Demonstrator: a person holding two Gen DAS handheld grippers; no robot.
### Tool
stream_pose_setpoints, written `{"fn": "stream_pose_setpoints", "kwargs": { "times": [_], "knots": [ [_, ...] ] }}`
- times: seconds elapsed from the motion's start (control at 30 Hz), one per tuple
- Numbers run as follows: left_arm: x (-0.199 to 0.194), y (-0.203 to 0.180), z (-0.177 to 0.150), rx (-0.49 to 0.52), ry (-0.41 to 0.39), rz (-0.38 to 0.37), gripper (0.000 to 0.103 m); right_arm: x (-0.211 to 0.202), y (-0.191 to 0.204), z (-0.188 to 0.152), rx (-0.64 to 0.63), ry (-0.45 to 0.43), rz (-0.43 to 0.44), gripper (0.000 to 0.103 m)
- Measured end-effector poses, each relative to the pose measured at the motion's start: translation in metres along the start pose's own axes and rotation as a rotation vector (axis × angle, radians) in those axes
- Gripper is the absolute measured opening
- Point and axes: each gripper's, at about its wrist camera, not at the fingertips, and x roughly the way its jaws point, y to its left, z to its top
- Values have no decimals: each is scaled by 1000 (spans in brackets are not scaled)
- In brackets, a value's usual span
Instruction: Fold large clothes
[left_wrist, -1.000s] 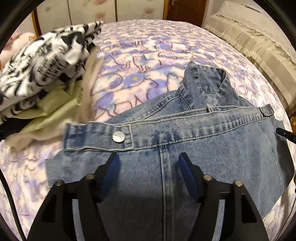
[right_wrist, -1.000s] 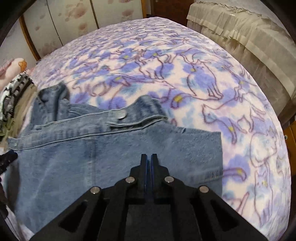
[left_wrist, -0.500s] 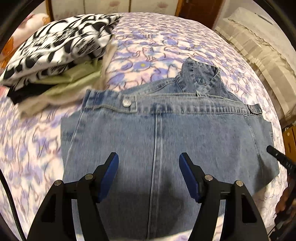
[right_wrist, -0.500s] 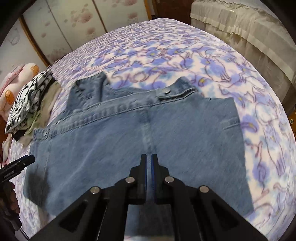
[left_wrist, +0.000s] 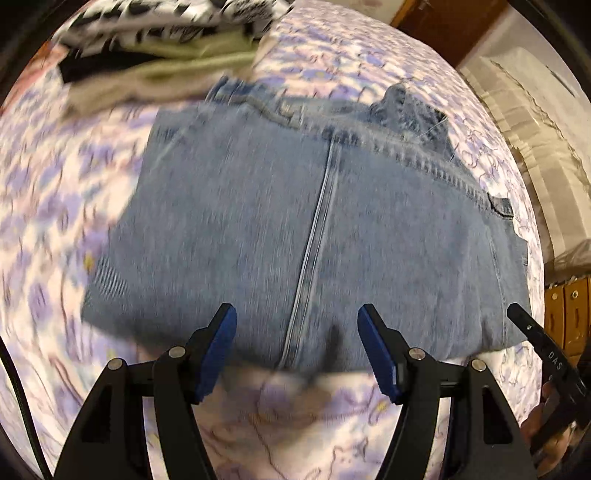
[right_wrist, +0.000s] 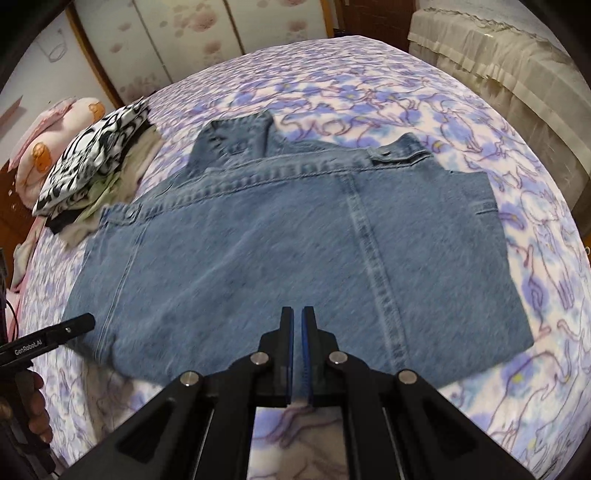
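Your left gripper (left_wrist: 297, 345) is spread wide, its blue pads (left_wrist: 218, 349) well apart and holding nothing; it hangs over the near edge of the denim jacket (left_wrist: 314, 236). Your right gripper (right_wrist: 297, 354) is clenched, pads pressed together with only a thin slit between them and no cloth caught in it; it sits above the jacket's near hem.

The jacket (right_wrist: 295, 254) lies flat and folded into a rough rectangle on the bed's cat-print blanket (right_wrist: 424, 96), collar end away from you, a lengthwise seam running toward you. A pile of folded clothes (right_wrist: 96, 173), topped by a black-and-white patterned piece, rests on the blanket just beside the jacket's far left corner. The left view is blurred, so its finer detail is unclear.
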Motion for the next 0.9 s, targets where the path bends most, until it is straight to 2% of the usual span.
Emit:
{"fn": "stream_pose_setpoints", "kwargs": {
  "times": [0.17,0.33,0.5,0.63,0.8,0.9],
  "knots": [
    [1,13,-30,-79,2,-17,67,1,14,-18,-8,19,17,4],
    [3,31,-57,-207,20,-106,67,0,26,-31,-18,26,44,4],
    [10,46,-73,-241,-37,-131,67,1,37,-34,-31,23,66,4],
    [21,54,-65,-237,-75,-142,67,4,45,-34,-51,23,76,4],
    [23,54,-45,-176,-172,-147,70,8,50,-31,-57,22,85,4],
    [25,59,-28,-199,-201,-173,70,10,53,-28,-61,21,86,4]
  ]
}}
